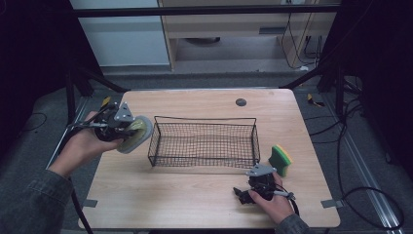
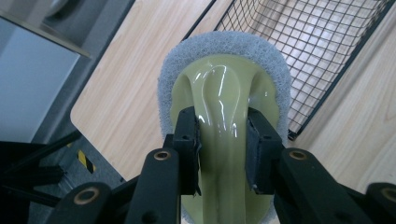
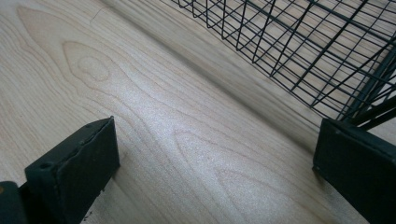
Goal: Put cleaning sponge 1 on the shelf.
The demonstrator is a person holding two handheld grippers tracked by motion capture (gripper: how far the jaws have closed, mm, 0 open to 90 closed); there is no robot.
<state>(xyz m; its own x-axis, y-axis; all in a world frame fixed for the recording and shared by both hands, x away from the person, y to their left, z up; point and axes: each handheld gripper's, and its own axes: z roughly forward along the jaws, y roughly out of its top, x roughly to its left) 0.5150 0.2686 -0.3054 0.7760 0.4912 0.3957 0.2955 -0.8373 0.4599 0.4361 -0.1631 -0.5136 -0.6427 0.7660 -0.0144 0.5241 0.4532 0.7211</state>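
Pale wood grain covers the table [image 1: 195, 195], which stands on a grey floor with dark framing and cables around it; in the high view a black wire basket [image 1: 204, 141] sits near the table's middle, its long side across the picture. To the left of it, the left gripper [image 1: 127, 130] is held above the table's left edge in a hand with a grey sleeve, clamped on a scrubbing pad [image 1: 135, 134] with a pale yellow-green handle and a grey-white base, just beside the basket's left end and apart from it. At the near right, the right gripper [image 1: 242, 193] rests low by the table's front edge, and a green and yellow sponge [image 1: 280, 160] stands just beyond that hand, near the basket's right end; whether the sponge touches the gripper's grey plate is hard to tell from here. In the left gripper view, the two black pads [image 2: 187, 140] press on either side of the glossy handle of the scrubbing pad [image 2: 224, 93], the fuzzy grey-white rim curving round its far end, with the basket's mesh [image 2: 317, 51] behind at upper right and the table's corner below. In the right gripper view, the jaws stand wide apart with only bare wood [image 3: 187, 140] between them, and the basket [image 3: 303, 51] crosses the upper right, its corner close to the right-hand jaw.
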